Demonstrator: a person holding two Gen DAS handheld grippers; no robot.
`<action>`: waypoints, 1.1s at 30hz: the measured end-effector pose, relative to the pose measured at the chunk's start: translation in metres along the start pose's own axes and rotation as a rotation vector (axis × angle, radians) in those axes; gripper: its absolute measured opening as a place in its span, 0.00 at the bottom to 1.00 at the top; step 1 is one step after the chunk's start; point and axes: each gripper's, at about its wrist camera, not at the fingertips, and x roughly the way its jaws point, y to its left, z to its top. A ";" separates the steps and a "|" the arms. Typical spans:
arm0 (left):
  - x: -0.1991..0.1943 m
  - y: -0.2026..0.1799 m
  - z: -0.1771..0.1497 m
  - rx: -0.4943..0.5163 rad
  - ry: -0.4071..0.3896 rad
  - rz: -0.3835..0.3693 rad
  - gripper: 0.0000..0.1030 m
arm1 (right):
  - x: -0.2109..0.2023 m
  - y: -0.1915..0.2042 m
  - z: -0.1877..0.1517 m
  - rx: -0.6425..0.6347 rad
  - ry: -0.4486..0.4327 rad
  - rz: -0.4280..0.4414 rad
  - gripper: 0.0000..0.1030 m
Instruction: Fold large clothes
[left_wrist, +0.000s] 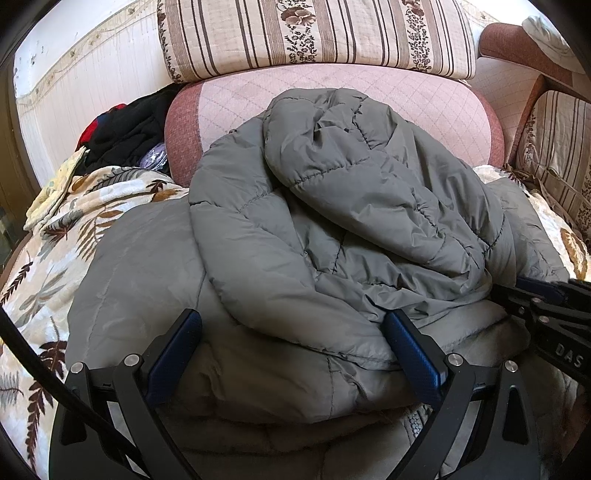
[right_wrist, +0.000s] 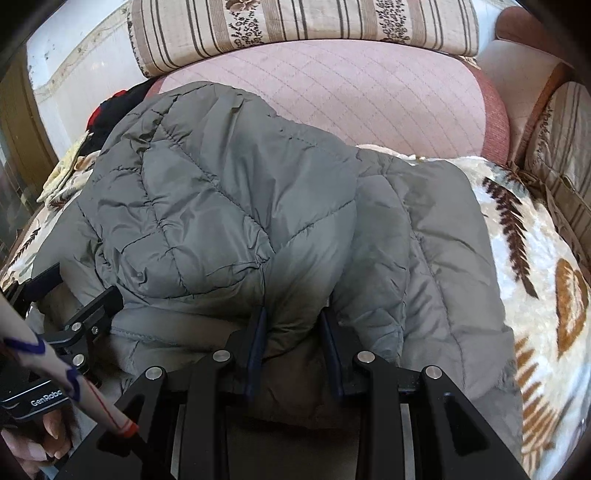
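The jacket (left_wrist: 332, 229), grey and quilted, lies bunched on a leaf-print blanket (left_wrist: 48, 258) at the front of a sofa, its far edge up against the pink cushion (left_wrist: 369, 92). A puffy upper layer is heaped over a flatter lower one.

My left tool (left_wrist: 291, 343) stands wide, its blue fingers either side of the near fold, and I see no pad pressing the fabric. My right tool (right_wrist: 293, 332) is drawn in narrow, and a ridge of jacket bulges between its fingers; I judge it is pinching that fold, though I cannot see how many layers it has. In the right view a hand (right_wrist: 33, 443) grips the left handle at the bottom corner.

My worry is the slick, springy shell. If I lift on the right alone, the ridge may slip out, or only the top layer may come and the heap roll apart. With the left unclamped, the jacket could swing and slide off the blanket's front edge. The dark clothes (left_wrist: 125, 133) beside the cushion are well clear.
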 end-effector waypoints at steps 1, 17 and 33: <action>-0.002 0.001 0.001 -0.003 0.003 -0.001 0.96 | -0.006 0.000 -0.001 0.010 -0.001 -0.003 0.31; -0.117 0.002 -0.081 -0.025 0.067 0.011 0.96 | -0.132 0.016 -0.133 -0.043 0.061 0.070 0.60; -0.200 0.053 -0.228 -0.179 0.129 0.137 0.96 | -0.165 0.021 -0.240 -0.055 -0.007 0.099 0.61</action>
